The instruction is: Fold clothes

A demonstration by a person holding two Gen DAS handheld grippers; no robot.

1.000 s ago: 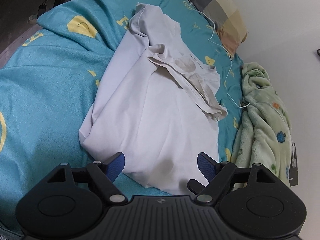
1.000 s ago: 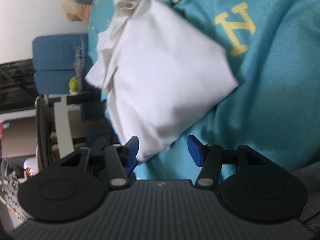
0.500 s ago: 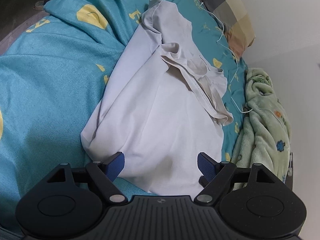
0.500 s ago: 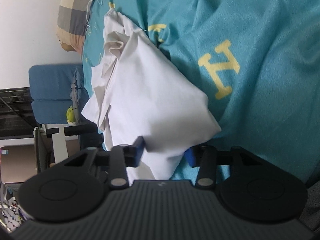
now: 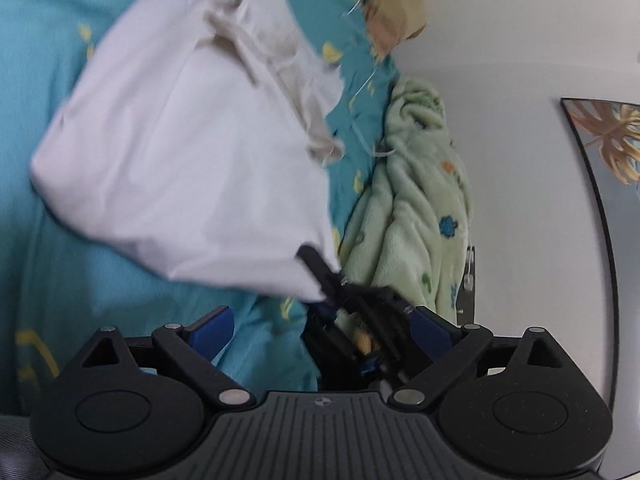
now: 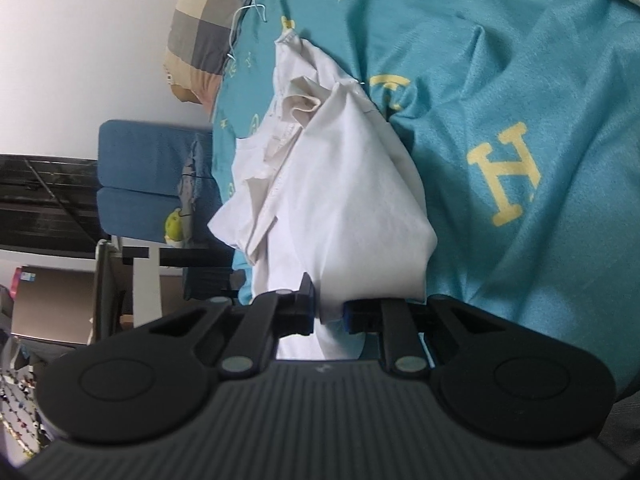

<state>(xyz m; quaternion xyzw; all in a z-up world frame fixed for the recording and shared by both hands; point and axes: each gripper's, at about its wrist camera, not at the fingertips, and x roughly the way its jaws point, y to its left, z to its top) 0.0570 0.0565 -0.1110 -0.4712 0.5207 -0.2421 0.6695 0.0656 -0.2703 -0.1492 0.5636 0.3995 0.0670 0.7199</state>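
Note:
A white garment (image 5: 192, 152) lies crumpled on a teal bedspread (image 5: 52, 64), its collar end towards the pillow. In the right wrist view the same garment (image 6: 344, 208) rises from the bed to my right gripper (image 6: 328, 310). Its jaws are closing, and the pads pinch the near corner of the cloth. In the left wrist view the right gripper's black fingers (image 5: 320, 272) hold that corner up. My left gripper (image 5: 322, 328) is just in front of it and lower, its jaws opening wide with no cloth between the blue pads.
A pale green fleece blanket (image 5: 420, 200) is bunched along the bed's edge by the white wall. A checked pillow (image 6: 200, 32) lies at the head of the bed. Beyond the bed are a blue padded seat (image 6: 148, 184) and a framed picture (image 5: 608, 140).
My right gripper has shut on the garment's near corner and raised it off the bed. The left wrist view has swung to the right, and the left jaws stand wider.

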